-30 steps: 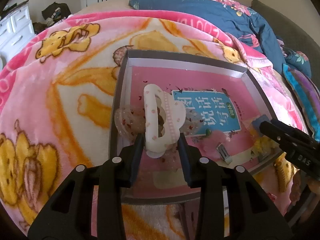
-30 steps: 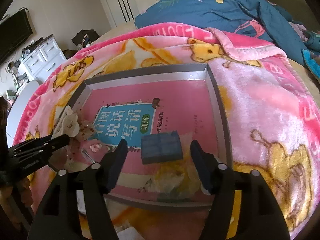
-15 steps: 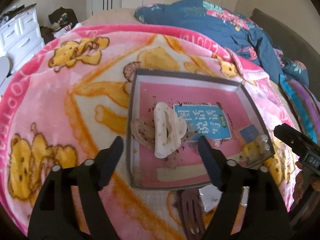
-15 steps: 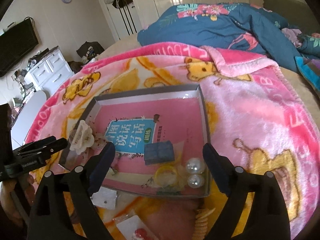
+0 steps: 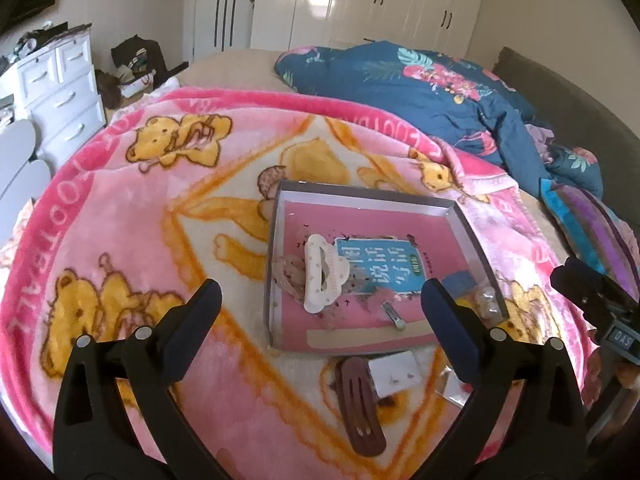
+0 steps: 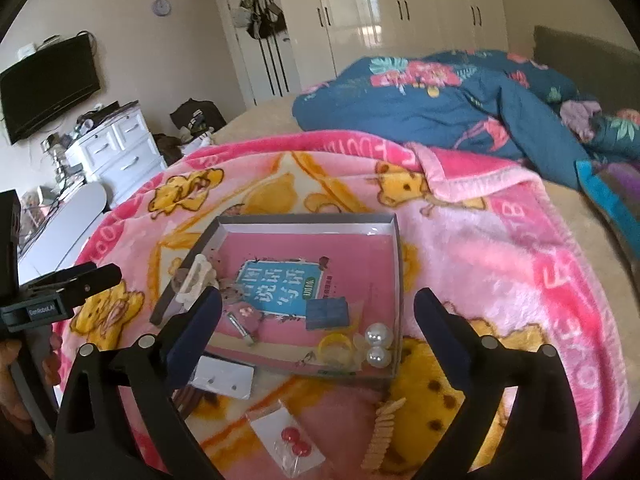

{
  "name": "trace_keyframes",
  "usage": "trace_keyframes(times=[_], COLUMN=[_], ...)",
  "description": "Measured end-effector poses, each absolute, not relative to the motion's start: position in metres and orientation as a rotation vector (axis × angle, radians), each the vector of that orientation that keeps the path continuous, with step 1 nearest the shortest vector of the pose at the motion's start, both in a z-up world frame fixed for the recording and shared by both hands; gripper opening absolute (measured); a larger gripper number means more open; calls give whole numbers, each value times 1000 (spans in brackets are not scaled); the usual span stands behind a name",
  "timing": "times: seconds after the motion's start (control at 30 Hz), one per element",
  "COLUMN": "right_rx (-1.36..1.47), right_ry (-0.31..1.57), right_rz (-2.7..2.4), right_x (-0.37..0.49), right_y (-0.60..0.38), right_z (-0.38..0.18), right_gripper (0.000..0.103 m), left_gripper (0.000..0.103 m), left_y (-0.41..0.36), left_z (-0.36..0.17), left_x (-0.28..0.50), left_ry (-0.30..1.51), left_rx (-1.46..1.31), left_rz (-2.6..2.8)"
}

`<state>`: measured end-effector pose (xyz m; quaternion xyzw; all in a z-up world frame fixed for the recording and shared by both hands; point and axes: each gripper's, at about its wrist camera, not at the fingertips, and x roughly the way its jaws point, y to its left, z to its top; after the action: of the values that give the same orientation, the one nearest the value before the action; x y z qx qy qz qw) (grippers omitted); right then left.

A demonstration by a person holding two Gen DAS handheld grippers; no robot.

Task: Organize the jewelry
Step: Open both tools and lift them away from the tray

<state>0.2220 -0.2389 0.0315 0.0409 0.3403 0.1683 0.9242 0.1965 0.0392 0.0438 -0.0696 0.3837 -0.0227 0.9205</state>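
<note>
White hair claw flat in tray (long axis front-to-back)

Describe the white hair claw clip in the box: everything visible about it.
The white claw clip looks like matte plastic, cream-white with small pink dots and scalloped edges, with an open loop at its far end. It lies on its side at the left end of the grey-rimmed box, resting on a translucent speckled clip. No gripper touches it.

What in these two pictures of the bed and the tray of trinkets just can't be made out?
- Brown hair clip, right wrist view: mostly hidden behind the right gripper finger.
- Yellow ring, left wrist view: largely covered by the left gripper finger.
- Studs on the white card: too small.
- Tray lettering: too blurred.
</note>
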Motion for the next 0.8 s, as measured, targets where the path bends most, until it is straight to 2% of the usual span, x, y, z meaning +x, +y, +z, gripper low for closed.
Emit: trace_keyframes(times=[0.43,0.8], right_rx=[62,70], right_ry=[639,667], right_rz=[385,414], right_x=[173,144], right_y=[-244,-252], right_z=[53,44], right_gripper=[98,98], left_gripper=[93,93], left_y=[35,22], left_z=[59,45], left_x=[153,124], left_ry=[743,770], left_rx=[-136,-119], left_rz=[-49,-78])
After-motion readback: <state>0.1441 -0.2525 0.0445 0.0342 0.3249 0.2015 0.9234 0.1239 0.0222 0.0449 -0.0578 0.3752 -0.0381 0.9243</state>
